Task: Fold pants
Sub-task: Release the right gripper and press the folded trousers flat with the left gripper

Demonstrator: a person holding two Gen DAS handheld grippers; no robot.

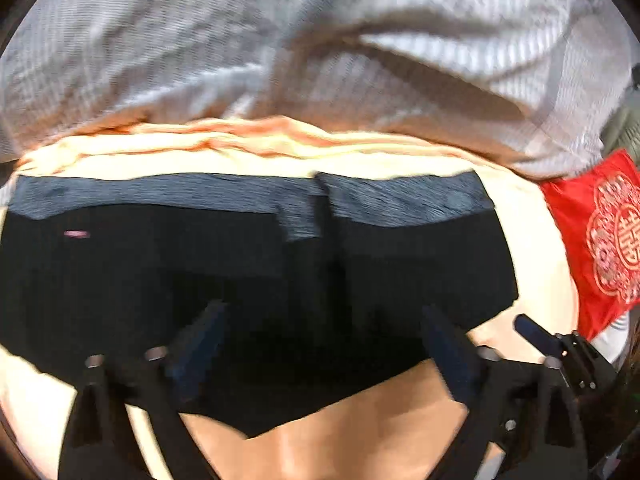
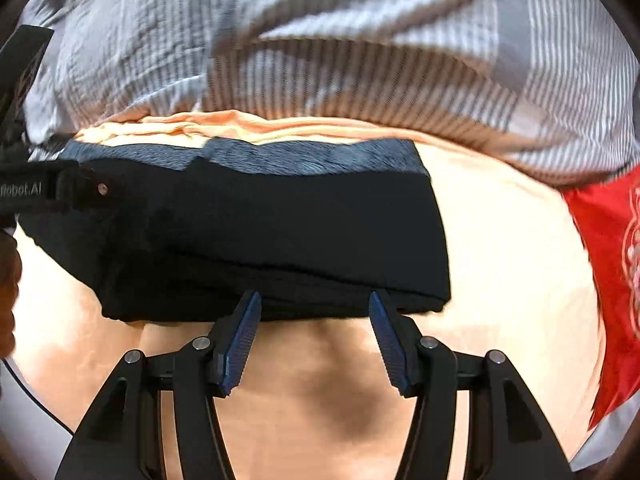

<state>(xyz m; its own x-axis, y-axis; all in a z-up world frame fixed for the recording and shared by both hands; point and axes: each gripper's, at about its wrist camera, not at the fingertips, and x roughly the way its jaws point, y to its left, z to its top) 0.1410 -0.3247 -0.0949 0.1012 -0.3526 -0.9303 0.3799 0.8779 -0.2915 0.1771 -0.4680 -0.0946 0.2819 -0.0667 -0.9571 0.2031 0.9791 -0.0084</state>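
Peach sheet [image 2: 500, 240] w/ striped blanket [image 2: 360, 40] at back. Black pants [image 2: 280, 232] lie folded on sheet. Left gripper [image 1: 324, 316] & right gripper [image 2: 314, 304] both wide open, holding nothing, tips at pants' near edge.

The left gripper [image 1: 324, 320] is a matte black plastic frame of angular, triangular-cut arms, joined by round silver screw heads, its fingers faced with dark blue pads [image 1: 448, 344]. The right gripper [image 2: 314, 308] has the same black linkage arms with silver pivot screws, and its blue pads [image 2: 240, 340] are finely ribbed. In the right wrist view the left gripper's black body carries white lettering ending "robot.AI" beside one small silver screw.
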